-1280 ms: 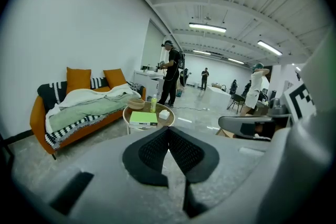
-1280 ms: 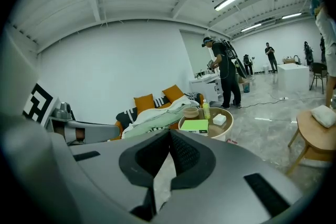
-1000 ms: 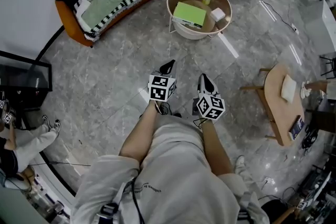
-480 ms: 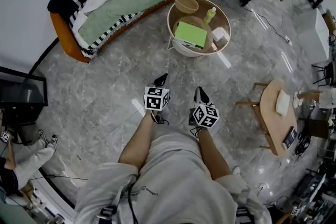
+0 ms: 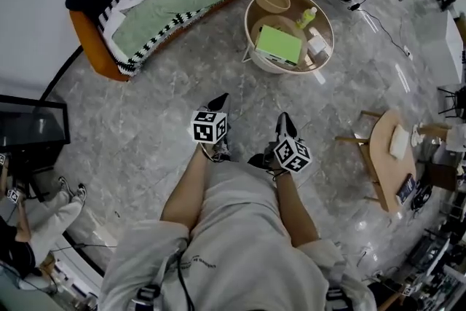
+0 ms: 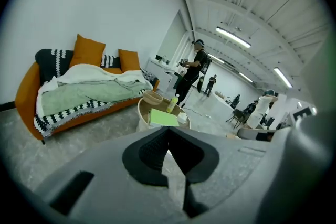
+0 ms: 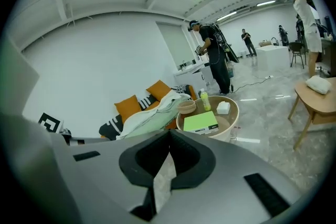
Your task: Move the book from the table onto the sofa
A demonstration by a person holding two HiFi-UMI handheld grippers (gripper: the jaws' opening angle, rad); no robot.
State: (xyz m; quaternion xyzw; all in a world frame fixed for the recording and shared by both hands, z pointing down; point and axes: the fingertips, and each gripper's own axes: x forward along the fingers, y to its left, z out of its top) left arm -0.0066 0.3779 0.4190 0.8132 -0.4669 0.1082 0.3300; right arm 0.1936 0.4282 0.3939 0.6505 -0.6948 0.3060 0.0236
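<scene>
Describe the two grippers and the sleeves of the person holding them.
The left gripper and the right gripper both have black, pointed tongs on a grey body. Each carries a white cube printed with black square markers. The person wears a light grey top, and its short sleeves end above the elbows.

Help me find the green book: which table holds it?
The round rimmed table beside the sofa; the green book lies there, not on the wooden table.
</scene>
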